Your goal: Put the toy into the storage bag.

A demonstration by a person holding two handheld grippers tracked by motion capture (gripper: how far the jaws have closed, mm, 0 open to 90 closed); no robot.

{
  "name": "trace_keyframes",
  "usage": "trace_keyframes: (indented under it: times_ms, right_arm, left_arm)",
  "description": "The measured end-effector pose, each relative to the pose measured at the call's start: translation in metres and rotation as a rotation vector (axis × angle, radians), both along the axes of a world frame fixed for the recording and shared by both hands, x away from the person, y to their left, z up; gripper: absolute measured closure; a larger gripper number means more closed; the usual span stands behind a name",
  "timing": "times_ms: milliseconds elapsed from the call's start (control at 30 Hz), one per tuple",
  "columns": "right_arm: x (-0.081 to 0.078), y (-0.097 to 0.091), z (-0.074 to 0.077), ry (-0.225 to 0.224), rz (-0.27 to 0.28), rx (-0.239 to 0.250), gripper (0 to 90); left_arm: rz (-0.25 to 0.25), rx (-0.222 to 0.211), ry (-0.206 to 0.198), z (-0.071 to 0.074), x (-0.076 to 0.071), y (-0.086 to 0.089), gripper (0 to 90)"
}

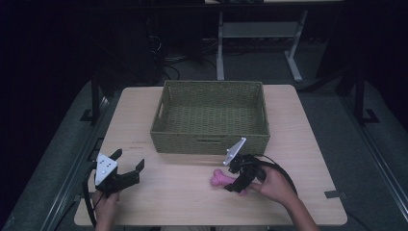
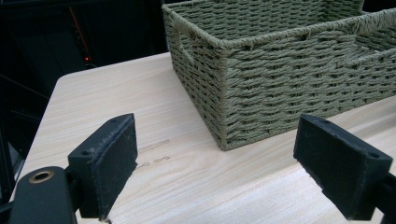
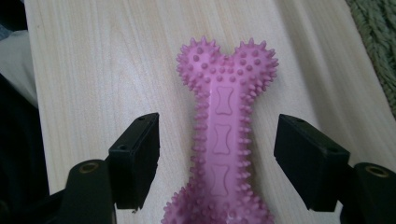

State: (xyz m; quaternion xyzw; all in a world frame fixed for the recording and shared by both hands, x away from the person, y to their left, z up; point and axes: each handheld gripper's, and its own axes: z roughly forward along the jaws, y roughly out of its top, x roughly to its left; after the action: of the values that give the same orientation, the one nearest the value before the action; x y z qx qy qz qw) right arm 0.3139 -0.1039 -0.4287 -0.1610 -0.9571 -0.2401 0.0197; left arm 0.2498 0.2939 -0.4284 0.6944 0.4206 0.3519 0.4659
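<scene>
A pink spiky bone-shaped toy (image 1: 220,178) lies flat on the wooden table (image 1: 183,202), in front of a woven green basket (image 1: 210,117). My right gripper (image 1: 239,178) is down over the toy's right end. In the right gripper view the toy (image 3: 223,140) runs lengthwise between the two black pads (image 3: 137,158), with a gap on each side, so the right gripper (image 3: 217,161) is open around it without touching. My left gripper (image 1: 129,166) rests open at the table's front left, nothing between its pads (image 2: 109,161), pointing at the basket's corner (image 2: 224,135).
The basket is empty and takes up the table's back middle. Bare tabletop (image 1: 173,187) lies between the two grippers. A strip of dark tape (image 1: 332,194) sits near the front right edge. Table legs and cables stand on the floor behind.
</scene>
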Motion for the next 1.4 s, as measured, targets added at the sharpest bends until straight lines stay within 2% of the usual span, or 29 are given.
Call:
trace_keyframes:
  times_ms: [167, 200, 600, 767, 800, 933, 1167, 1400]
  right_arm:
    - [0.000, 0.003, -0.003, 0.011, 0.009, -0.013, 33.6]
    - [0.000, 0.004, -0.005, 0.013, 0.014, -0.015, 36.3]
    - [0.001, 0.007, -0.011, 0.001, 0.030, -0.063, 48.5]
    - [-0.001, 0.011, -0.014, -0.022, 0.040, -0.097, 53.1]
    - [-0.002, 0.012, -0.015, -0.047, 0.050, -0.111, 54.6]
    - [-0.003, 0.013, -0.014, -0.053, 0.050, -0.112, 56.0]
    - [-0.001, 0.009, -0.013, -0.009, 0.055, -0.102, 57.6]
    - [-0.001, 0.007, -0.011, 0.007, 0.064, -0.098, 57.7]
  left_arm:
    - [-0.002, 0.004, -0.002, 0.000, 0.000, 0.000, 13.0]
    - [-0.002, 0.003, -0.001, 0.000, 0.000, 0.000, 13.0]
    - [0.004, -0.005, -0.001, 0.000, 0.000, 0.001, 13.0]
    - [0.005, -0.003, -0.005, 0.001, 0.000, 0.002, 13.0]
    - [0.006, -0.005, -0.006, 0.001, 0.000, 0.002, 13.0]
    - [0.008, -0.005, -0.005, 0.001, 0.000, 0.002, 13.0]
    - [0.014, -0.010, -0.009, 0.001, 0.000, 0.003, 13.0]
    - [0.013, -0.004, -0.008, 0.001, -0.001, 0.003, 13.0]
